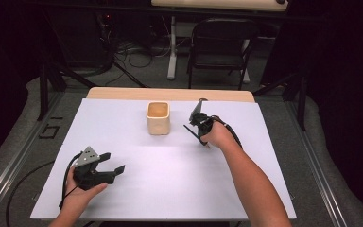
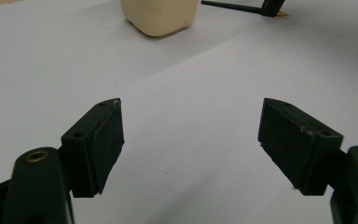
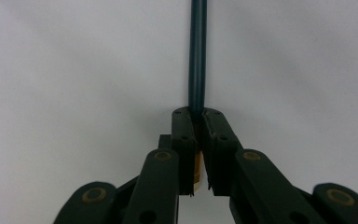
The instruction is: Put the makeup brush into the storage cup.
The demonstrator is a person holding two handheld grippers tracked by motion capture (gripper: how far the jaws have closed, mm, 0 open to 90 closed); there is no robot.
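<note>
White table [image 1: 170, 184] bears cup [image 1: 158, 117] beside clamped pencil [image 3: 198, 56].

The cup [image 1: 158, 118] stands on the surface [image 1: 170, 184] toward its far edge, near the middle. The right gripper [image 1: 199, 124] sits just right of the cup, clamped on a pencil [image 3: 197, 56]. The left gripper [image 1: 114, 163] rests near the front left corner, well apart from both.
</note>
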